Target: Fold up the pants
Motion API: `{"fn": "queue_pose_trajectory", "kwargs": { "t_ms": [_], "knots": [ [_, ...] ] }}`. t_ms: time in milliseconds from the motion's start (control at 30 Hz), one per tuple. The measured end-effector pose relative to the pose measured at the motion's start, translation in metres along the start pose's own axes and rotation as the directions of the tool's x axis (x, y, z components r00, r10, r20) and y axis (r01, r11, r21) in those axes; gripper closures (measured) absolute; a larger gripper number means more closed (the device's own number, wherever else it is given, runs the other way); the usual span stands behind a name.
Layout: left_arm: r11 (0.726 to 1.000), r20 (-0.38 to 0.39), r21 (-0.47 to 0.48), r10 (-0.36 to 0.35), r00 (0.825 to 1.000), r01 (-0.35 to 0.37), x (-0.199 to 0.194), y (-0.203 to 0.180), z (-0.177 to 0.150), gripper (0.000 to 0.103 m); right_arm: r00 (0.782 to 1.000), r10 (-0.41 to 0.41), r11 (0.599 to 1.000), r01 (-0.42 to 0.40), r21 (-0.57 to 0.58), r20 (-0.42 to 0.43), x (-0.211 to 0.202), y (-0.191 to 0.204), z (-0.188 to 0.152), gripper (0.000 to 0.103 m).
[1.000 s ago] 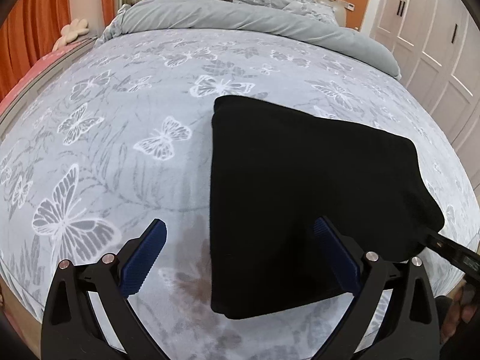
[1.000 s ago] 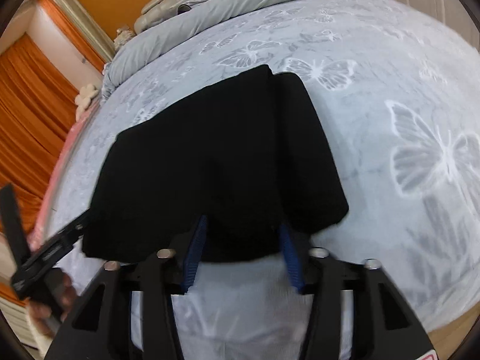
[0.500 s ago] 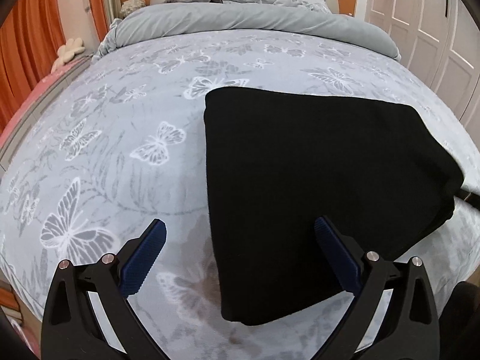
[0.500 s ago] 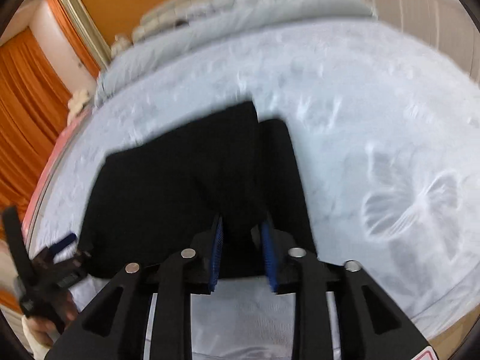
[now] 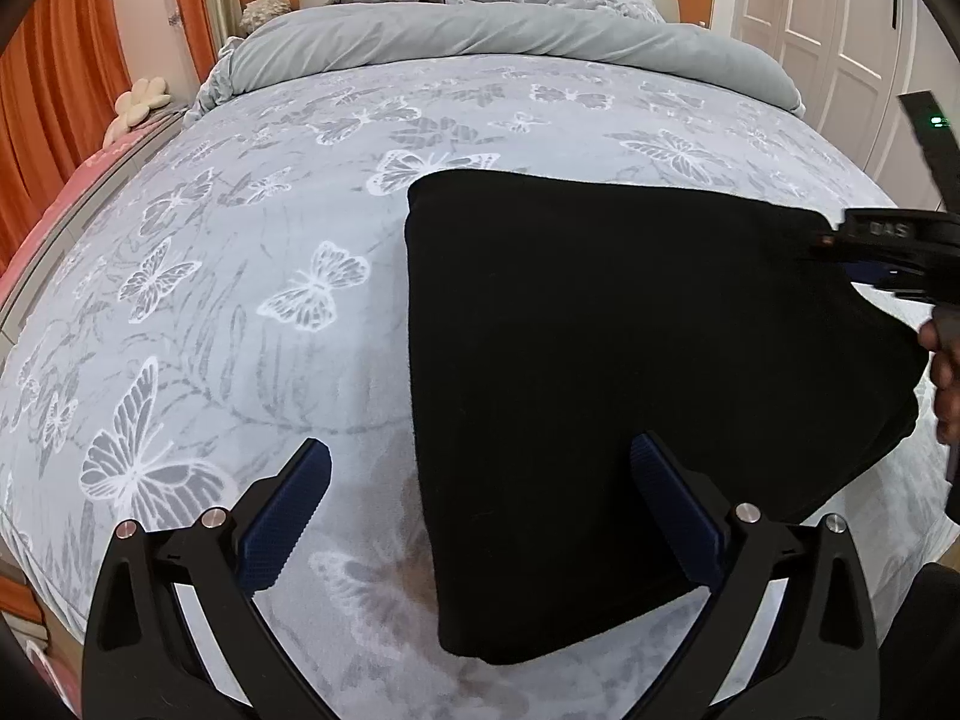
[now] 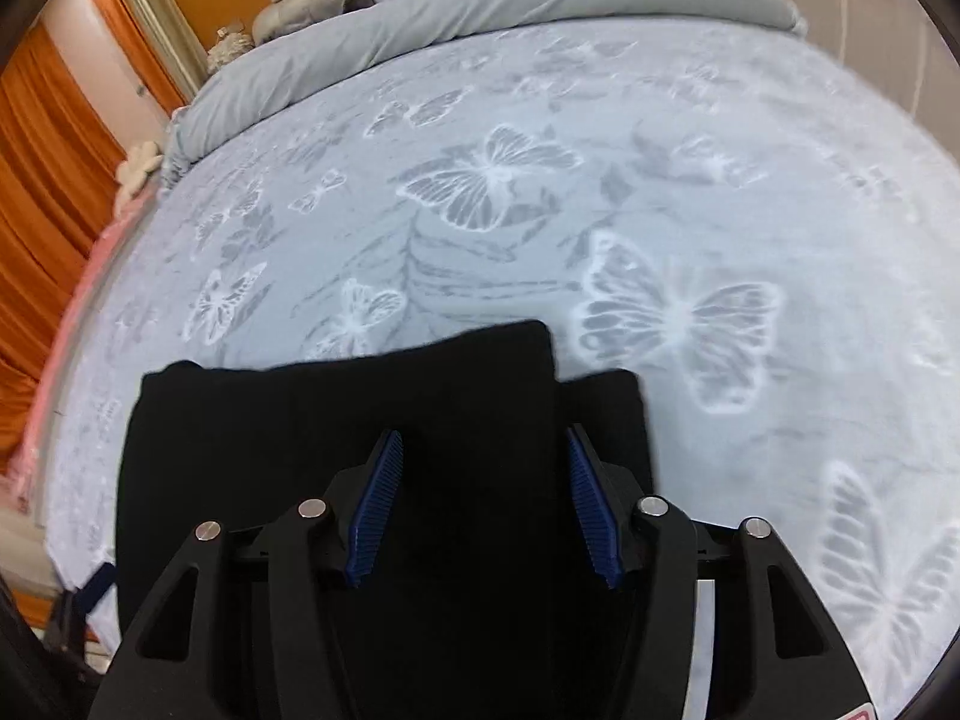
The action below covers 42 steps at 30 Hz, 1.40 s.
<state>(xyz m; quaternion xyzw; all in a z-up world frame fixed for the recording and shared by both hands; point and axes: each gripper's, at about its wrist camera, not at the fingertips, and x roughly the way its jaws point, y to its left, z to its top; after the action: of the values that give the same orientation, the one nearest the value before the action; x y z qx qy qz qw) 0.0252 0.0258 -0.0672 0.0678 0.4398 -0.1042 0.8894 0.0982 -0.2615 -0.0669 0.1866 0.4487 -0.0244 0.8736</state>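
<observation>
The black pants point(image 5: 630, 372) lie folded into a thick rectangle on the butterfly-print bedspread point(image 5: 240, 276). My left gripper point(image 5: 480, 516) is open and empty, hovering over the fold's near left edge. My right gripper point(image 6: 483, 504) is open, its blue pads on either side of the black cloth point(image 6: 336, 420) just beneath it; it also shows at the pants' right edge in the left wrist view point(image 5: 888, 252). Whether the pads touch the cloth I cannot tell.
A rolled grey duvet point(image 5: 480, 42) and headboard lie at the far end of the bed. Orange curtains point(image 5: 48, 90) hang on the left, white wardrobe doors point(image 5: 840, 30) on the right. The bed's near edge is just below the pants.
My right gripper closed on the pants' edge half a second ago, then opened and moved over the cloth. The pants' right side has settled flatter. My left gripper stayed open.
</observation>
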Motion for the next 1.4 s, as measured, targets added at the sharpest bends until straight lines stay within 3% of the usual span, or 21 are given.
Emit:
{"fn": "queue_pose_trajectory", "kwargs": {
  "t_ms": [33,167,200,267,300,333,367,400,433,533,633,733,800,833,967,1033,1067,1133,1167,1233,1400],
  "knots": [
    [1.0,-0.001,0.001,-0.001,1.0,0.001,0.001,0.0,0.0,0.005,1.0,0.012,1.0,-0.012,-0.012,0.021,-0.004,0.002,0.004,0.079],
    [1.0,-0.002,0.001,-0.01,1.0,0.01,0.003,0.0,0.001,0.005,0.981,0.021,0.995,-0.002,-0.096,0.193,-0.043,0.017,0.005,0.08],
    [1.0,-0.003,-0.002,-0.011,1.0,0.011,0.005,0.0,0.002,0.005,0.984,-0.017,0.994,0.035,-0.099,0.179,-0.035,0.015,0.004,0.079],
    [1.0,-0.009,-0.008,-0.02,1.0,0.019,0.007,0.0,0.003,0.005,0.995,-0.087,0.992,0.09,-0.087,0.043,-0.005,0.0,0.001,0.079],
    [0.999,-0.011,-0.009,-0.031,0.999,0.031,0.006,0.001,0.003,0.005,0.997,-0.055,0.997,0.058,-0.05,0.052,-0.009,-0.008,-0.004,0.077],
    [0.999,-0.009,-0.016,-0.045,0.999,0.045,0.005,0.003,0.003,0.005,0.996,-0.038,0.999,0.04,-0.019,0.086,-0.023,-0.014,-0.011,0.064],
    [0.997,-0.008,-0.036,-0.07,0.998,0.069,0.003,0.008,0.003,0.005,0.991,-0.073,0.997,0.073,0.0,0.11,-0.037,-0.019,-0.017,0.053],
    [0.994,-0.011,-0.06,-0.096,0.995,0.095,0.003,0.013,0.004,0.005,0.985,-0.104,0.995,0.103,0.014,0.134,-0.049,-0.023,-0.023,0.031],
    [0.987,-0.02,-0.093,-0.132,0.991,0.13,0.004,0.019,0.005,0.005,0.976,-0.126,0.992,0.121,0.04,0.175,-0.068,-0.031,-0.035,0.025],
    [0.929,-0.065,-0.247,-0.299,0.952,0.275,0.015,0.039,0.005,0.005,0.986,-0.062,0.994,0.047,0.099,0.152,-0.089,-0.05,-0.061,0.024],
    [0.882,-0.135,-0.334,-0.393,0.909,0.332,0.032,0.043,-0.001,0.005,0.998,0.052,0.98,-0.059,0.188,0.042,-0.079,-0.07,-0.085,0.023],
    [0.888,-0.129,-0.318,-0.388,0.913,0.333,0.031,0.036,-0.004,0.005,0.988,0.154,0.954,-0.147,0.26,-0.007,-0.064,-0.072,-0.097,0.023],
    [0.868,-0.127,-0.329,-0.431,0.893,0.372,0.032,0.032,-0.005,0.005,0.97,0.24,0.932,-0.219,0.29,-0.036,-0.05,-0.062,-0.103,0.021],
    [0.857,-0.118,-0.339,-0.448,0.886,0.388,0.033,0.03,-0.006,0.005,0.969,0.244,0.931,-0.223,0.29,-0.04,-0.046,-0.056,-0.103,0.015],
    [0.808,-0.078,-0.385,-0.511,0.856,0.447,0.042,0.031,-0.002,0.005,0.978,0.208,0.945,-0.197,0.261,-0.015,-0.031,-0.042,-0.097,0.015],
    [0.789,-0.07,-0.392,-0.538,0.84,0.473,0.047,0.03,0.005,0.014,0.976,0.216,0.946,-0.206,0.249,-0.011,-0.026,-0.041,-0.091,0.025],
    [0.803,-0.08,-0.384,-0.52,0.85,0.455,0.049,0.028,0.009,0.017,0.976,0.216,0.95,-0.208,0.235,-0.008,-0.026,-0.039,-0.088,0.033],
    [0.836,-0.084,-0.36,-0.472,0.877,0.415,0.05,0.024,0.011,0.039,0.964,0.266,0.94,-0.263,0.216,0.013,-0.023,-0.037,-0.084,0.061],
    [0.846,-0.083,-0.344,-0.459,0.885,0.407,0.049,0.021,0.013,0.044,0.963,0.269,0.942,-0.267,0.203,0.019,-0.024,-0.036,-0.083,0.064],
    [0.852,-0.062,-0.331,-0.449,0.891,0.407,0.041,0.019,0.016,0.064,0.972,0.227,0.966,-0.232,0.116,0.052,-0.035,-0.025,-0.084,0.069],
    [0.91,-0.026,-0.238,-0.354,0.935,0.338,0.014,0.009,0.023,0.072,0.973,0.185,0.983,-0.183,-0.029,0.137,-0.063,0.005,-0.088,0.07]
  ]
}}
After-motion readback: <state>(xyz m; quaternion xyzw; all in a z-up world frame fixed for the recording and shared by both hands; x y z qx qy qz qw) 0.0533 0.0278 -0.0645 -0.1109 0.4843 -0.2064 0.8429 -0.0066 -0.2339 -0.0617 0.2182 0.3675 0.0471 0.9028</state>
